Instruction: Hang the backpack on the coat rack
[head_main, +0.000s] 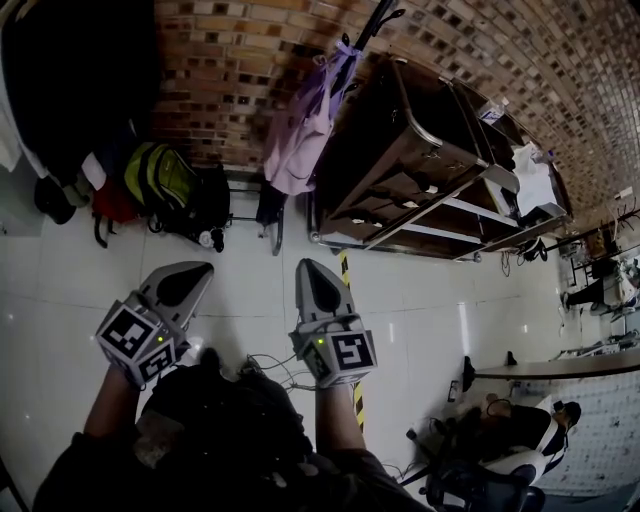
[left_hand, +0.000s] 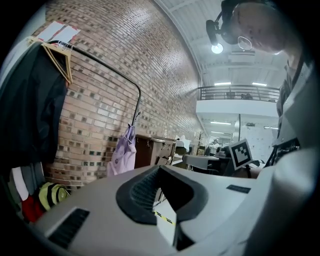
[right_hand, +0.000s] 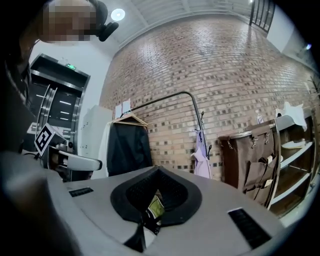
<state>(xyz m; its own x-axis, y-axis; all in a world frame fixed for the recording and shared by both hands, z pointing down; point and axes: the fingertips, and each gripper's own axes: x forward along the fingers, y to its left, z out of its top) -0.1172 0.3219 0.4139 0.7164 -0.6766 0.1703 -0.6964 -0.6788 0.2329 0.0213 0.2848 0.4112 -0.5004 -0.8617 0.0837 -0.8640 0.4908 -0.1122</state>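
- Left gripper (head_main: 193, 270): jaws pressed together, nothing pinched; only a sliver of floor shows past the tips
- Right gripper (head_main: 312, 266): jaws pressed together too, empty, held beside the left one above the pale floor
- Yellow-green backpack (head_main: 160, 180): on the floor against the brick wall (head_main: 230, 70), ahead and left of both grippers, well apart from them
- Coat rack (right_hand: 165, 97): stands along that wall with a dark coat (right_hand: 127, 145) at one end and a purple bag (head_main: 300, 130) at the other
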